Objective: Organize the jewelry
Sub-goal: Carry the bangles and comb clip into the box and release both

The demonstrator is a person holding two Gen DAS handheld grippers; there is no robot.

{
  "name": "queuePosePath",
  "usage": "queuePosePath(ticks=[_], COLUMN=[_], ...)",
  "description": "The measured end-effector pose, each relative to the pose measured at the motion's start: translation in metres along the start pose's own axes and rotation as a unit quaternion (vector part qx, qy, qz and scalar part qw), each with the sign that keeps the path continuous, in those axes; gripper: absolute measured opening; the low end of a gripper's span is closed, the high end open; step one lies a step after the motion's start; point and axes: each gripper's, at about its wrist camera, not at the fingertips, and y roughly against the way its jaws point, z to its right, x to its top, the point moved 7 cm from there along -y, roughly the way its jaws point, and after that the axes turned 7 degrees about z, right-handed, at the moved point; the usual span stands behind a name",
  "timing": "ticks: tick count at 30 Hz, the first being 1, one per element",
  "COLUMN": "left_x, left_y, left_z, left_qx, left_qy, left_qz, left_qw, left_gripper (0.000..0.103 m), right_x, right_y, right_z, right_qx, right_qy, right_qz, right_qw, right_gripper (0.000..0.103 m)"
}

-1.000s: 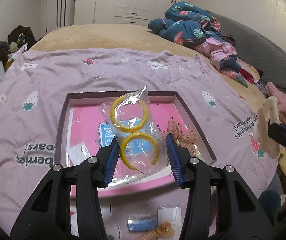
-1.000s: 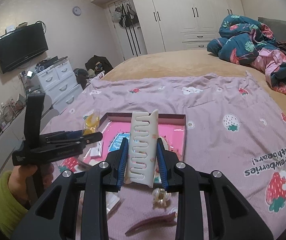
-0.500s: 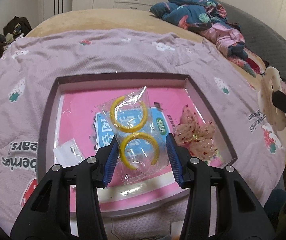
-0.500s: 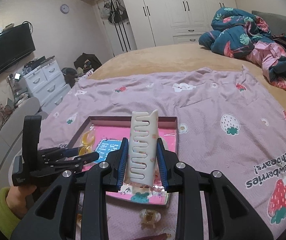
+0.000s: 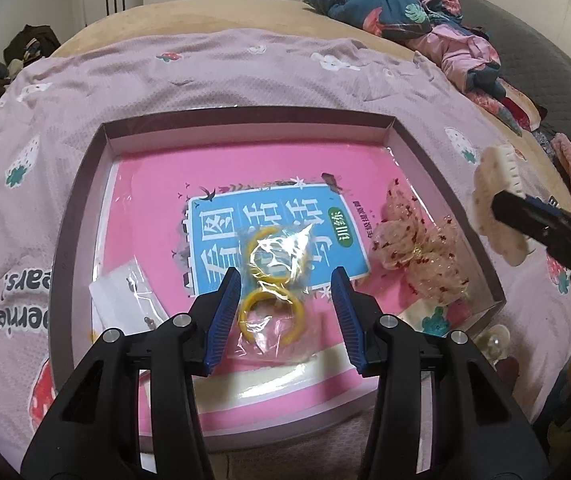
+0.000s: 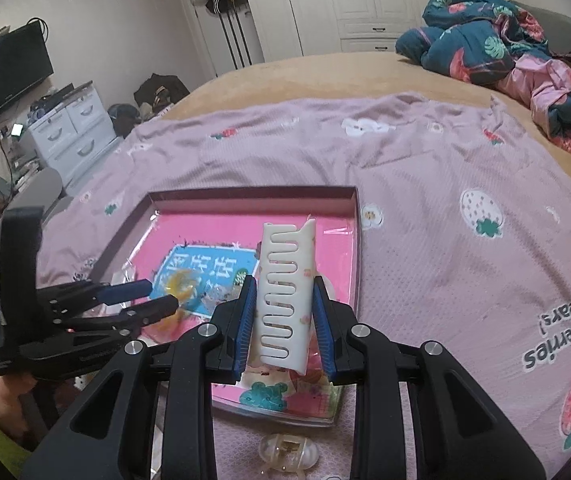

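A shallow box with a pink printed bottom lies on the lilac bedspread; it also shows in the right wrist view. A clear bag with two yellow bangles lies in the box. My left gripper is open just above the bag, fingers apart on either side, not touching it. My right gripper is shut on a cream hair claw clip and holds it above the box's right front part. The clip also shows in the left wrist view.
In the box lie a spotted sheer bow at the right and a small clear bag at the left. A clear small clip lies on the bedspread before the box. Bundled bedding lies at the far right.
My left gripper opened and let go of the bangle bag, which now lies in the box. Both grippers moved closer over the box. The right still holds the clip.
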Motion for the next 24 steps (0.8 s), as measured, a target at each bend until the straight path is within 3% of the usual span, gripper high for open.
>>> queuePosePath(ticks=[22, 24], left_x=[0.012, 0.012], left_y=[0.039, 0.041], left_z=[-0.024, -0.024], left_qx=[0.028, 0.029], left_qy=[0.029, 0.031], left_qz=[0.032, 0.033], left_qw=[0.9986, 0.9986], left_gripper=[0.060, 0.063], right_x=[-0.023, -0.023], right_y=[-0.018, -0.015], right_z=[0.014, 0.014], right_qx=[-0.021, -0.020], right_qy=[-0.013, -0.019], right_qz=[-0.028, -0.026], right_qw=[0.999, 0.999], right_gripper=[0.028, 0.035])
